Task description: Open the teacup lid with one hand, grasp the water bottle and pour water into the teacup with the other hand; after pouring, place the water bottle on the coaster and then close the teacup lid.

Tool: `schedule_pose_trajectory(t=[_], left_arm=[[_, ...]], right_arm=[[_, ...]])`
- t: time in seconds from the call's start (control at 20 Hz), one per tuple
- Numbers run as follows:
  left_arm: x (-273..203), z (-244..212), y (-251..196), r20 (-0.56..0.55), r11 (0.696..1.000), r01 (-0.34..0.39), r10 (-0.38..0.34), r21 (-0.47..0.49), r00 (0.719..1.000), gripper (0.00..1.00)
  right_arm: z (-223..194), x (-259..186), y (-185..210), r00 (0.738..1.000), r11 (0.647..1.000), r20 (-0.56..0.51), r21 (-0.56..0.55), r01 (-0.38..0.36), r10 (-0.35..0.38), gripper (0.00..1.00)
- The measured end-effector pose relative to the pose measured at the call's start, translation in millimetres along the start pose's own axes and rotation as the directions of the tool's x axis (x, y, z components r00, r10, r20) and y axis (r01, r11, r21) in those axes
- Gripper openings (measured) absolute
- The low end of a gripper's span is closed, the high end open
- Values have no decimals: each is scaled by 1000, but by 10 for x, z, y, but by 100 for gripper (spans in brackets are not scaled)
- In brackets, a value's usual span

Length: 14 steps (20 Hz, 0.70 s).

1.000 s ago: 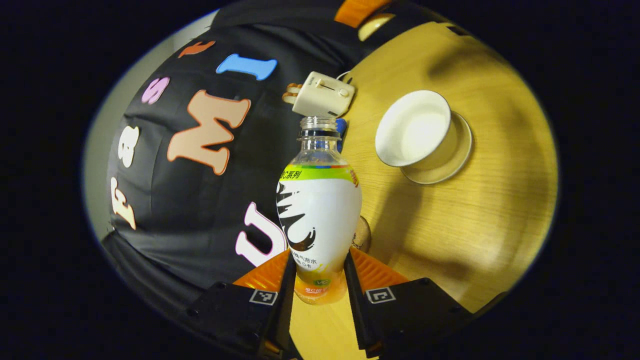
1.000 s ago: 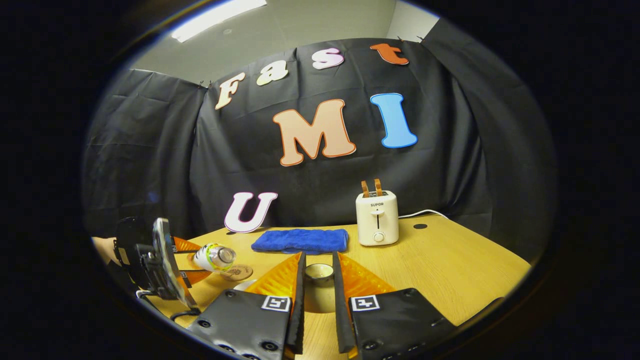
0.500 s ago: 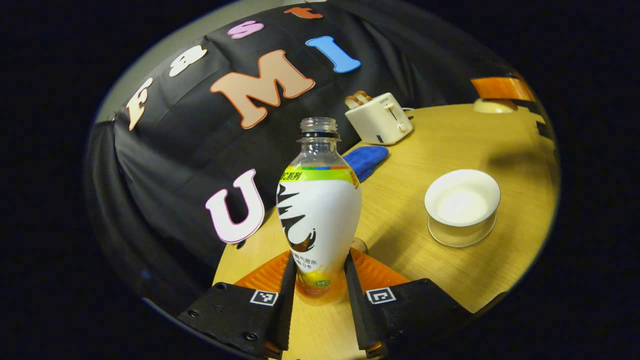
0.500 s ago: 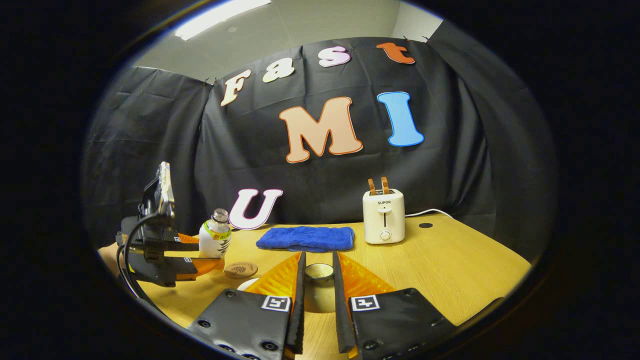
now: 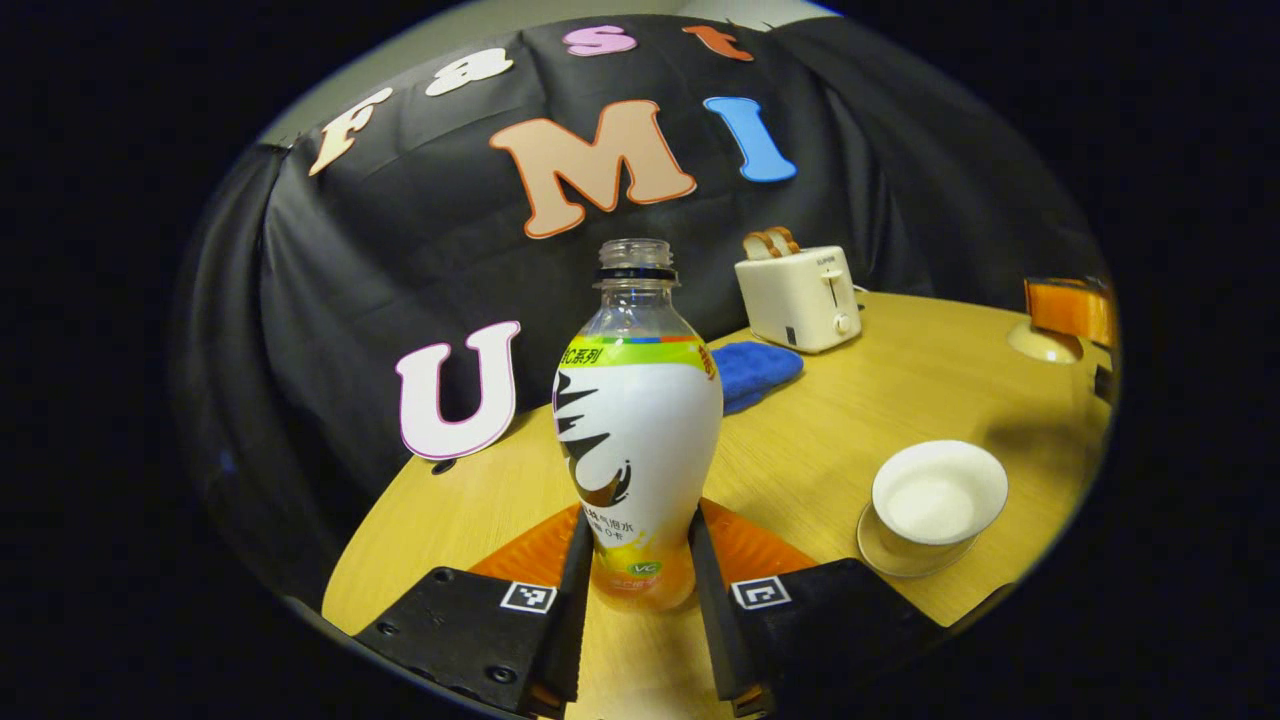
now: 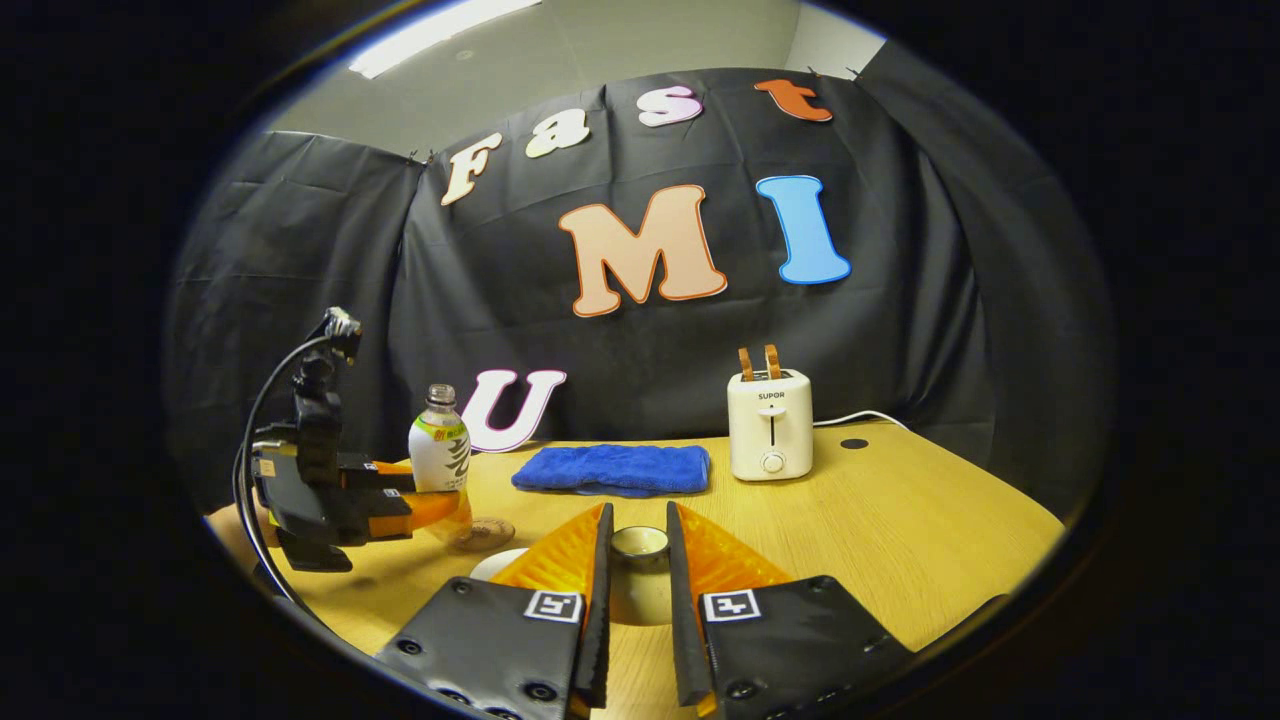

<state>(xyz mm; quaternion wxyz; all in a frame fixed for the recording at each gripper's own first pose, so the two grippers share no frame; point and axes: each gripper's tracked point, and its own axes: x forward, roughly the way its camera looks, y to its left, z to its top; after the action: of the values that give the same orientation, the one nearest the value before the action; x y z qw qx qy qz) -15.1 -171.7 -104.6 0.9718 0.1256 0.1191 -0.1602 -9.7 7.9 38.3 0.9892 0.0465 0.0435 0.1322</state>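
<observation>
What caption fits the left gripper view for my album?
Hand-held gripper holding an upright, uncapped bottle above the table, with the open teacup waiting nearby.

— Where do we see our left gripper [image 5: 637, 560]?
— Bottom centre of its view, level, both fingers pressed on the water bottle [image 5: 637, 430]
— And our right gripper [image 6: 637, 580]?
— Bottom centre, clamped on the teacup lid [image 6: 639, 545]

open teacup [image 5: 938, 497] near bottle [image 5: 638, 440], bare table [image 6: 900, 530] right of toaster [image 6: 770, 424]
</observation>
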Motion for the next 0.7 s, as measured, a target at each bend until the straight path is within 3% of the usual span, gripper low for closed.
schedule_pose_trajectory(t=[0.25,0.6,0.7], left_arm=[[85,-4,-54,4,984,-7,8,-178,1000,46],[118,-54,-87,-4,972,1,-2,-233,1000,49],[100,-13,-75,11,972,1,1,-236,1000,49]], right_arm=[[-13,9,-38,1000,1000,-5,3,6,-6,31],[-38,27,-94,1000,1000,-10,6,19,-19,27],[-40,24,-101,1000,1000,-10,8,20,-20,31]])
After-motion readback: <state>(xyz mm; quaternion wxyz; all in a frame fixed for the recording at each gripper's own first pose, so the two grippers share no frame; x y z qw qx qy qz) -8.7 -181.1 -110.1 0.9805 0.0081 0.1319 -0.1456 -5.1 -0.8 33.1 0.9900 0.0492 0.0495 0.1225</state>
